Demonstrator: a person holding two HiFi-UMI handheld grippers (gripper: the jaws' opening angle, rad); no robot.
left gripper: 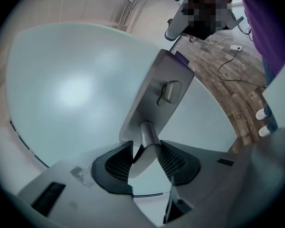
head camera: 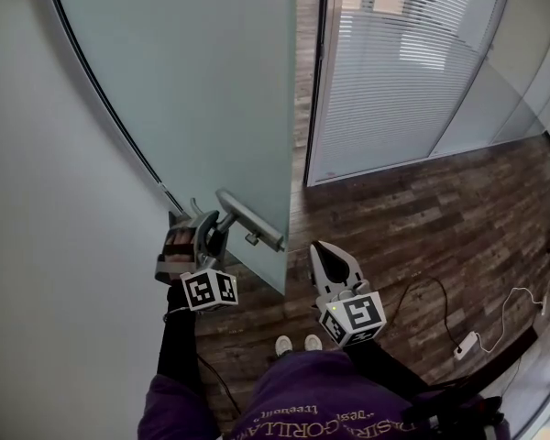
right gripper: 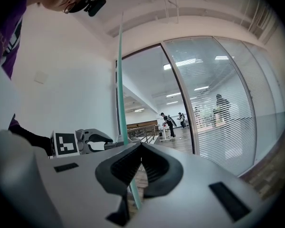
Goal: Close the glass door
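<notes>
The frosted glass door point(head camera: 192, 81) stands ajar, its free edge toward me. Its metal lever handle point(head camera: 247, 220) juts out near the lower edge. My left gripper point(head camera: 208, 234) is at the lever's end, rolled onto its side. In the left gripper view the handle point(left gripper: 149, 139) lies between the open jaws of the left gripper point(left gripper: 145, 151), close to both pads, with a thumb-turn point(left gripper: 170, 91) on the plate above. My right gripper point(head camera: 335, 262) hangs to the right of the door edge, shut and empty. The right gripper point(right gripper: 141, 148) looks along the door's thin green edge point(right gripper: 119, 80).
A white wall point(head camera: 46, 246) is at the left behind the door. A glass partition with blinds point(head camera: 412, 71) is at the right, and a dark gap point(head camera: 304, 62) runs between it and the door. Cables and a power strip point(head camera: 466, 345) lie on the wooden floor point(head camera: 422, 227).
</notes>
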